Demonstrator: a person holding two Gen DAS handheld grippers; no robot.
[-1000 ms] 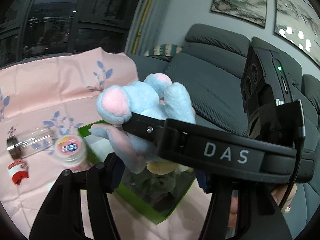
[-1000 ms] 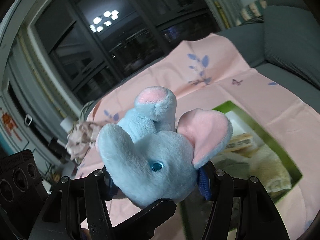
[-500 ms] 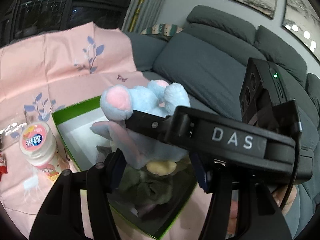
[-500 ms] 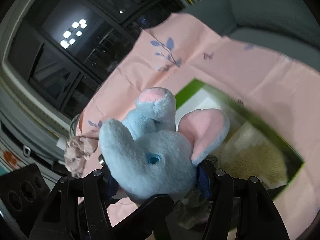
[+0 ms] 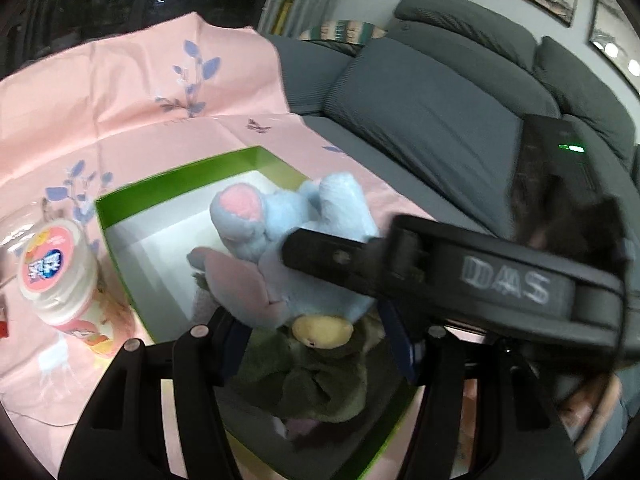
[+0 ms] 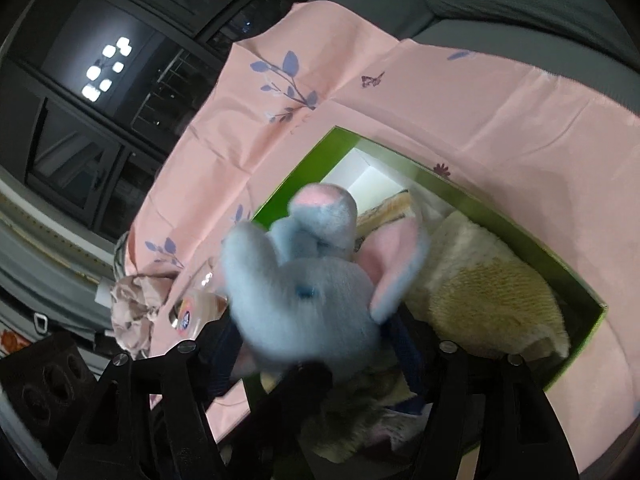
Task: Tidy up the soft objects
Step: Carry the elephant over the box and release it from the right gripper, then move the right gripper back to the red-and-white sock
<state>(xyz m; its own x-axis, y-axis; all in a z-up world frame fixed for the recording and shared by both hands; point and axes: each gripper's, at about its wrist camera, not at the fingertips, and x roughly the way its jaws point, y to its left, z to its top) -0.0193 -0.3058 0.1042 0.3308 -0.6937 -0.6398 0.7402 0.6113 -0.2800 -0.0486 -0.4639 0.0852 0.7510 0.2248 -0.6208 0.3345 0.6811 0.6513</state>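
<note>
A light-blue plush elephant [image 6: 304,280] with pink ears sits between the fingers of my right gripper [image 6: 316,340], which is shut on it just above the green box [image 6: 576,280]. In the left wrist view the elephant [image 5: 288,240] hangs over the box [image 5: 120,240], held by the right gripper's black finger [image 5: 400,264]. My left gripper [image 5: 312,332] is open around the elephant's lower body, over a dark green plush [image 5: 316,384] in the box. A cream plush [image 6: 488,292] lies in the box too.
The box rests on a pink flowered cloth [image 5: 120,92] over a grey sofa [image 5: 440,92]. A white jar with a pink lid [image 5: 56,272] stands left of the box. A crumpled beige item [image 6: 132,312] lies at the cloth's far edge.
Both grippers and the elephant have moved down towards the box. The elephant is now low over the plush toys inside, and the box fills more of both views.
</note>
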